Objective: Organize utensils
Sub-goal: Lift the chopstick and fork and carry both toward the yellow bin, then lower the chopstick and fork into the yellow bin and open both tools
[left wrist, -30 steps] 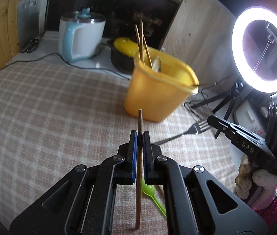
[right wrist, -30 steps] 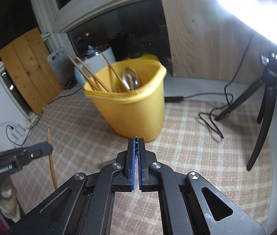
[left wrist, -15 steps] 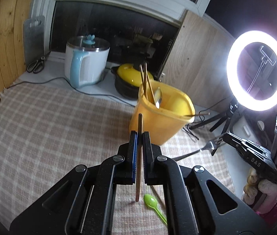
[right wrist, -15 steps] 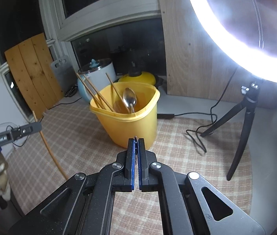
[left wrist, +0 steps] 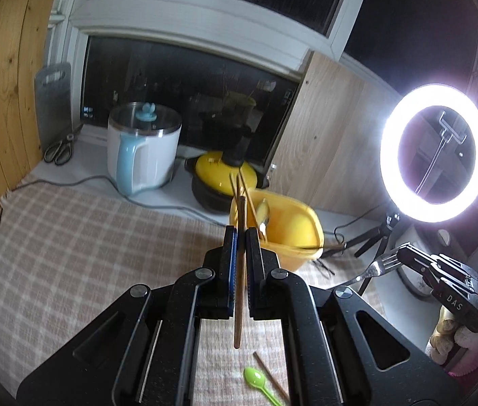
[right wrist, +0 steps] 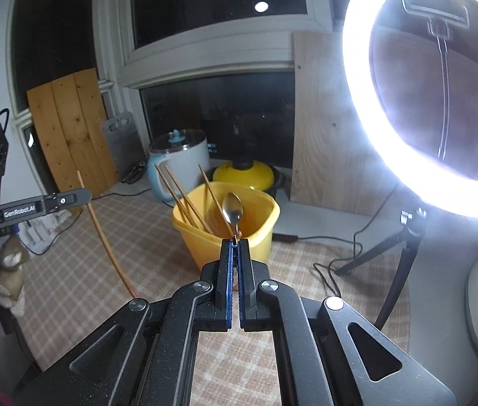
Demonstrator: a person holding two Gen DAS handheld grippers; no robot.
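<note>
Two tools clenched, left tool [left wrist: 241,237] gripping upright chopstick [left wrist: 240,291], right tool [right wrist: 235,247] pinching fork [left wrist: 370,269]

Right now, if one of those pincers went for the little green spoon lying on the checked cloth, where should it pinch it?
Probably the thin handle of the green spoon, just behind the bowl, coming straight down from above. It lies flat on the tablecloth, so only its narrow sides offer the fingers purchase. A loose chopstick lies close beside it, so the jaws should straddle the handle alone.
</note>
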